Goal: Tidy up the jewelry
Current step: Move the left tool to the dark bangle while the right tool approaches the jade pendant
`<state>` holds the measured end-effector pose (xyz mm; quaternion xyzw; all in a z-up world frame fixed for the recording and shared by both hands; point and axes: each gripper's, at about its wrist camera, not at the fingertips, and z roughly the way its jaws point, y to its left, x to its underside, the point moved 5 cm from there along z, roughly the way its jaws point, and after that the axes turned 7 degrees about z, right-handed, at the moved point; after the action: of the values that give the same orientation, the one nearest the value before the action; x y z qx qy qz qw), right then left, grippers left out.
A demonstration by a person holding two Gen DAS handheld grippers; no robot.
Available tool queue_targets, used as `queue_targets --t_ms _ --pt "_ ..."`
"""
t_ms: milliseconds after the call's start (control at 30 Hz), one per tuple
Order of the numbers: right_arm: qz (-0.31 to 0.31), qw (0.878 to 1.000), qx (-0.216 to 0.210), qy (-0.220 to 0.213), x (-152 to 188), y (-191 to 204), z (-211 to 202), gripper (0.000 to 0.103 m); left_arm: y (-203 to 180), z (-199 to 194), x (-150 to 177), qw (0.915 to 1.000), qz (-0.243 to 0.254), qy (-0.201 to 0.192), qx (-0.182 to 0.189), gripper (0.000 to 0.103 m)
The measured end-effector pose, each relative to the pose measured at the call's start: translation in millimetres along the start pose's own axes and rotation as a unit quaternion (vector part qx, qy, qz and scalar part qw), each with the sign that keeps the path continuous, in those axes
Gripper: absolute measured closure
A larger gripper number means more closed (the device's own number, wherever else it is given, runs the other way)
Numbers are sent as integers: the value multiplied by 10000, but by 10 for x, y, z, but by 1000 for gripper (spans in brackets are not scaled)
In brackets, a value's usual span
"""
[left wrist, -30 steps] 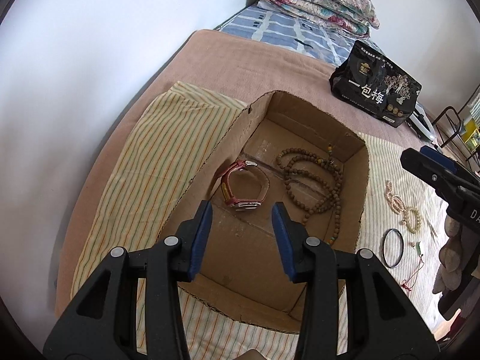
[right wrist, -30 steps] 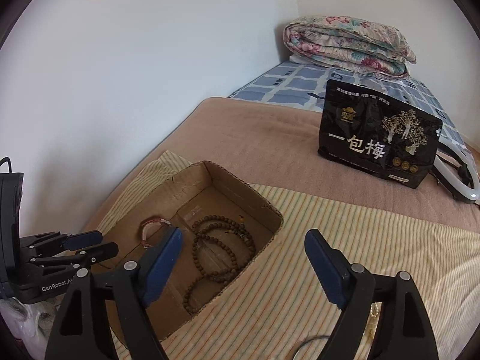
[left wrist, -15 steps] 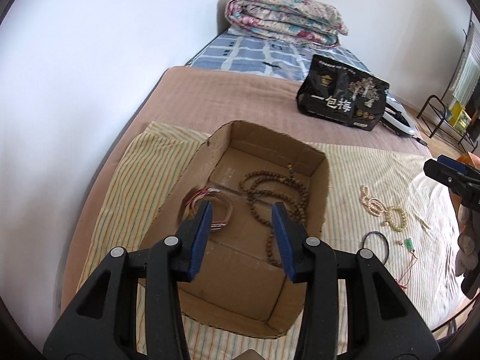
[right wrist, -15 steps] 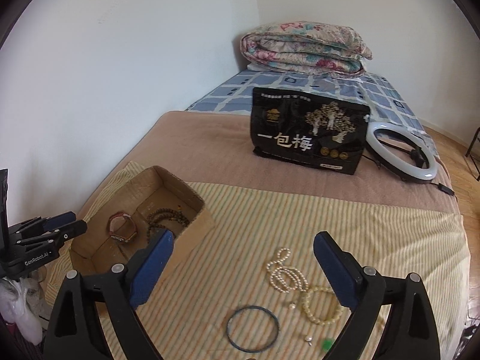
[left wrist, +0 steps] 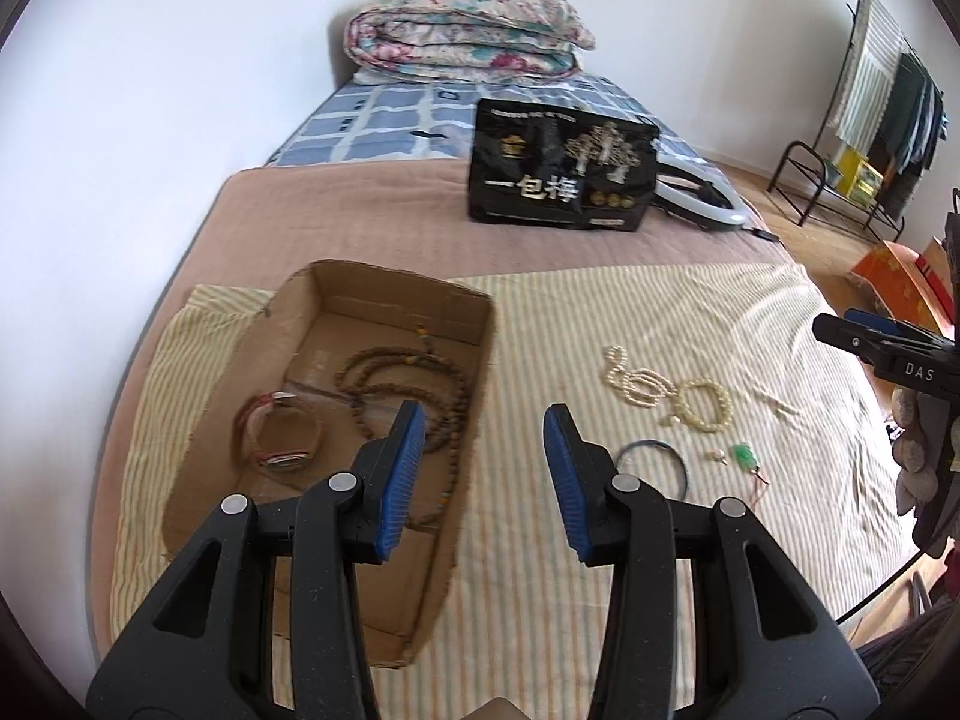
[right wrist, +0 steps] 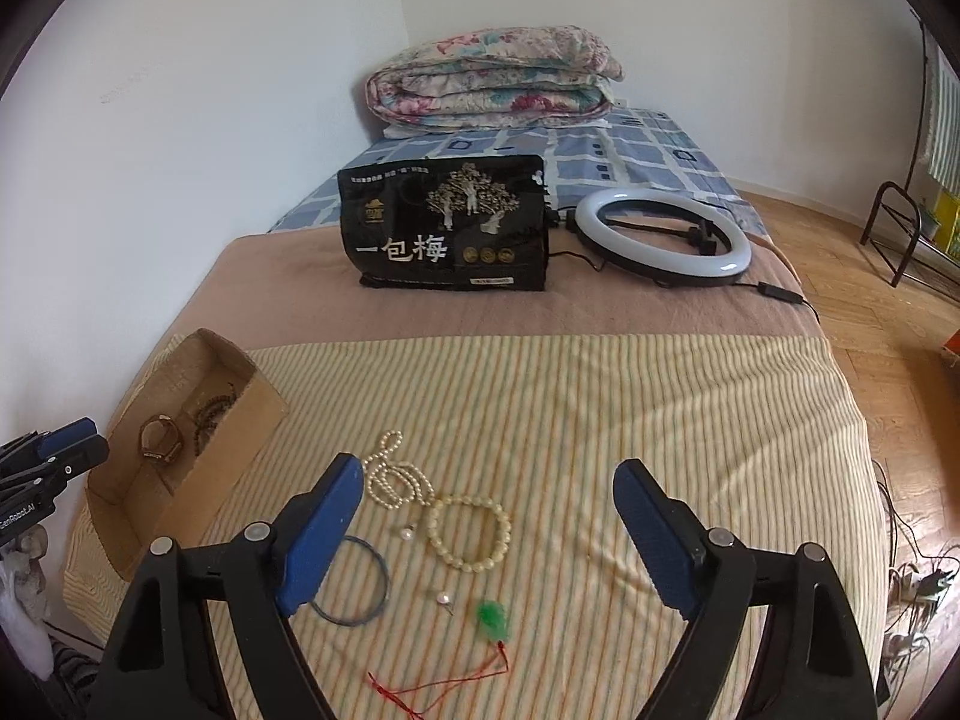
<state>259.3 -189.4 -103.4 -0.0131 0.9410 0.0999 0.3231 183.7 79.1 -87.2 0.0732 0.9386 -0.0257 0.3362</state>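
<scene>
Black bag [right wrist: 444, 225] with white "一包梅"; "DAS" on right gripper [left wrist: 888, 351].

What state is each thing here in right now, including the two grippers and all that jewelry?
left gripper: open, holding nothing
right gripper: open, holding nothing
cardboard box: open-topped
brown bead necklace: coiled in the box
watch: in the box
pearl necklace: loose on the striped cloth
bead bracelet: on the cloth
dark bangle: flat on the cloth
green pendant: on the cloth, red cord trailing

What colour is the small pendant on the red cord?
The pendant is bright green, strung on a thin red cord; the right wrist view shows it best.
</scene>
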Motion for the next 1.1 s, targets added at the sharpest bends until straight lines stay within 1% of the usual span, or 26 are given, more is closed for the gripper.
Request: queue_targets --t_ms 167,200,267,467,500,567,733,867,1000,1100 --pt "-6 9999 89 66 162 -190 -8 17 -287 105 12 9995 183 142 215 60" --pt "-7 9999 88 100 203 -217 -1 17 -335 133 21 9993 201 187 264 54" --pt "-29 9998 95 185 283 -269 29 17 -418 183 51 9987 210 264 387 48" --pt "-169 9990 120 406 518 -351 150 17 -688 335 139 9969 309 461 552 48" --pt "-194 9988 125 433 550 -363 162 17 -736 373 159 9964 329 507 590 45" --pt "-202 9984 118 520 602 -400 190 17 -844 458 216 9950 349 632 686 36" --pt "-112 9978 129 643 685 -546 248 17 -1070 652 372 9924 334 827 853 36" --pt "-107 9967 82 797 771 -590 316 17 -1188 814 472 9913 366 993 782 35" --pt "-299 9949 80 962 887 -537 413 17 -1266 957 564 9912 451 1093 597 34" --pt "-388 9934 57 1074 956 -498 464 17 -1309 1028 604 9903 544 1159 543 34"
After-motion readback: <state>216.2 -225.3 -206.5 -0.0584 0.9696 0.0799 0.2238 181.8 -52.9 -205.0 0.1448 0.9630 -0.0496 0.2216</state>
